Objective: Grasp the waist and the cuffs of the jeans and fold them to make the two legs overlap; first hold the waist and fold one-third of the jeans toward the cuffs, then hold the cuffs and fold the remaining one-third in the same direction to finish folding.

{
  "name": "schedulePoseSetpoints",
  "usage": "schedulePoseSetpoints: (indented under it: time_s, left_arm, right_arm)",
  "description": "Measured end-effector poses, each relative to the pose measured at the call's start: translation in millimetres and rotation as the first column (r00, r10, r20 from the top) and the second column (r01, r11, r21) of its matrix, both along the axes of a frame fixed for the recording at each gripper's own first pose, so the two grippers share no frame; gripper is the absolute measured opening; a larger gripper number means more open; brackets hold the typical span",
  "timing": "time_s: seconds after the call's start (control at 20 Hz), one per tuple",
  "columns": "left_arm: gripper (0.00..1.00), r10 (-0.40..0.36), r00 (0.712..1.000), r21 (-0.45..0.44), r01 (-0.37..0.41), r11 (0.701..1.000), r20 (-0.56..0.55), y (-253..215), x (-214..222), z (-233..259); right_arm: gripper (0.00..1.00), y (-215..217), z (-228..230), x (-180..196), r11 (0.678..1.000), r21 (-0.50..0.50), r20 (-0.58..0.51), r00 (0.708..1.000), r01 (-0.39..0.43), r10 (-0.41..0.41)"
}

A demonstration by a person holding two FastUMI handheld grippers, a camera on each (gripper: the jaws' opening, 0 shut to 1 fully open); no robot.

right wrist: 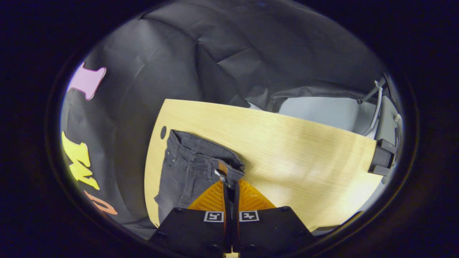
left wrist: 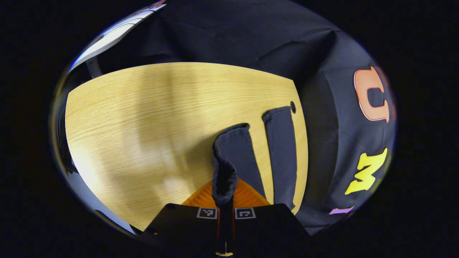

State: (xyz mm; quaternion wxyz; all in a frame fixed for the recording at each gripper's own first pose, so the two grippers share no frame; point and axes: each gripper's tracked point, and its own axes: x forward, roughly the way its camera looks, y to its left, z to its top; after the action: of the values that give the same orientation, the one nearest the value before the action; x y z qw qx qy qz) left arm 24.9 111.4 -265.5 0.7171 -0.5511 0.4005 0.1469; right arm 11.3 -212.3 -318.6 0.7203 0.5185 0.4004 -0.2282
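Dark grey jeans lie on a light wooden table [left wrist: 143, 125]. In the left gripper view my left gripper [left wrist: 226, 200] is shut on the cuff [left wrist: 225, 175] of the nearer leg, which is lifted and bunched between the orange fingers. The other leg [left wrist: 281, 150] lies flat to its right, its cuff near a round hole in the tabletop. In the right gripper view my right gripper [right wrist: 229, 184] is shut on the waistband [right wrist: 229, 168] at the near corner of the waist, slightly raised. The rest of the waist and seat [right wrist: 186, 172] rests flat toward the table's left edge [right wrist: 152, 154].
The table edge runs close beside the jeans in both views, with black cloth hanging beyond it. A small round hole [right wrist: 163, 132] sits in the tabletop by the waist. A black clamp and cables [right wrist: 382, 154] stand at the table's far right end.
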Motion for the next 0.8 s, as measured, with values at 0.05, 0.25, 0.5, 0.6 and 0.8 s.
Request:
schedulePoseSetpoints:
  time_s: [0.05,0.25,0.5,0.6,0.8]
  left_arm:
    - [0.04,0.001,1.000,-0.009,-0.001,1.000,0.012,-2,3,9]
    - [0.04,-0.002,0.999,-0.046,0.004,0.999,0.033,-5,18,47]
    - [0.04,-0.028,0.998,-0.073,0.031,0.997,0.052,-6,68,87]
    - [0.04,-0.058,0.997,-0.064,0.060,0.996,0.041,-9,91,94]
    - [0.04,-0.096,0.995,-0.067,0.095,0.993,-0.014,-13,142,96]
  right_arm:
    - [0.01,5,4,7,1.000,0.007,0.012,1.000,-0.009,0.009]
    - [0.01,10,38,20,0.999,0.037,0.056,0.998,-0.029,0.027]
    - [0.01,25,78,71,0.993,0.076,0.110,0.991,-0.085,0.076]
    - [0.01,28,86,90,0.991,0.088,0.116,0.989,-0.100,0.089]
    - [0.01,28,90,123,0.988,0.121,0.101,0.991,-0.096,0.084]
